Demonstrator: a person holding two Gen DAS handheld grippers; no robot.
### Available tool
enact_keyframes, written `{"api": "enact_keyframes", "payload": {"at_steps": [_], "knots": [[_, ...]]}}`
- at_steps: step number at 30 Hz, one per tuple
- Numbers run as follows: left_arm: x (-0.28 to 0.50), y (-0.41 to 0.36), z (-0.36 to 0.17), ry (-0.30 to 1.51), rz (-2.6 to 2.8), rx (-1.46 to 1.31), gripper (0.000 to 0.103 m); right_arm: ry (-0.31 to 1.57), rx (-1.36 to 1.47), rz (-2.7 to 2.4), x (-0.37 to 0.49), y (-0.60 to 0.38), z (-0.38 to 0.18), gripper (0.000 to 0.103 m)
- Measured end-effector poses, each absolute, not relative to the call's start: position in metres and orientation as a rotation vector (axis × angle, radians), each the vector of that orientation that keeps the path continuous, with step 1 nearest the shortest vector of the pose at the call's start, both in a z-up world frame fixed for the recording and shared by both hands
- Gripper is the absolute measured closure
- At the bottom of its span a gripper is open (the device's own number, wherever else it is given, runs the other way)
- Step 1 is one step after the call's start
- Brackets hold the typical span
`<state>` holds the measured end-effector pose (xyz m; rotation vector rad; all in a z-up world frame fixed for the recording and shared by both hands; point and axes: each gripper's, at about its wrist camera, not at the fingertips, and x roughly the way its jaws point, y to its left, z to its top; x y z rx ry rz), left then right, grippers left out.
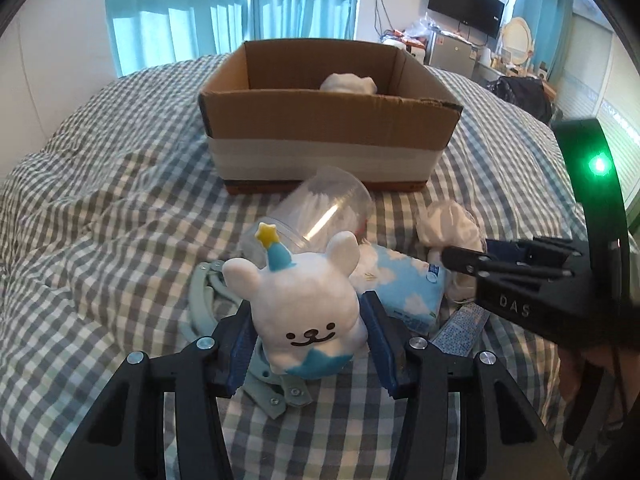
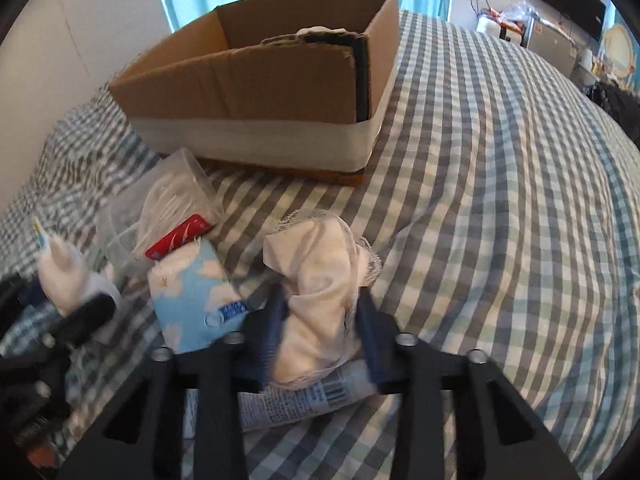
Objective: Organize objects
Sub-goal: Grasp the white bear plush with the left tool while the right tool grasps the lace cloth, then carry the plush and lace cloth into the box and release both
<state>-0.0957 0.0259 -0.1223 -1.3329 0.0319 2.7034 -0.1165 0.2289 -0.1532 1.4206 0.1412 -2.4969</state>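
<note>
A white bear plush [image 1: 304, 304] with a blue party hat sits between the fingers of my left gripper [image 1: 308, 320], which closes on its sides. My right gripper [image 2: 320, 320] is shut on a white cloth bundle in netting [image 2: 320, 276]; the bundle also shows in the left wrist view [image 1: 448, 228]. A cardboard box [image 1: 332, 120] stands behind on the checked bed, with a white item [image 1: 348, 82] inside. A clear plastic cup [image 1: 320, 208] of cotton swabs and a blue cloud-print tissue pack [image 1: 404, 284] lie between the grippers.
A pale blue hanger [image 1: 208, 300] lies under the plush. A printed tube [image 2: 304, 400] lies under my right gripper. A red packet [image 2: 178, 240] sits by the cup. The checked bedspread [image 2: 500, 200] spreads wide to the right. Furniture and a monitor stand far right.
</note>
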Motion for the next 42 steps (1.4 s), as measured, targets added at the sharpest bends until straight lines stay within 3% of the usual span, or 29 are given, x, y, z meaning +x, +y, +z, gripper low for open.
{"api": "enact_keyframes", "payload": {"at_steps": [6, 30, 42], "knots": [[-0.086, 0.024, -0.110, 0.022, 2.722, -1.315, 0.051, 0.164, 1.345, -2.537, -0.096, 0.232, -0.130, 0.089], [-0.048, 0.031, -0.013, 0.021, 2.816, -1.033, 0.051, 0.190, 0.868, -2.675, 0.001, 0.231, 0.028, 0.090], [-0.094, 0.022, 0.050, 0.032, 2.893, -0.854, 0.051, 0.246, 0.741, -2.670, -0.037, 0.205, 0.083, 0.090]]}}
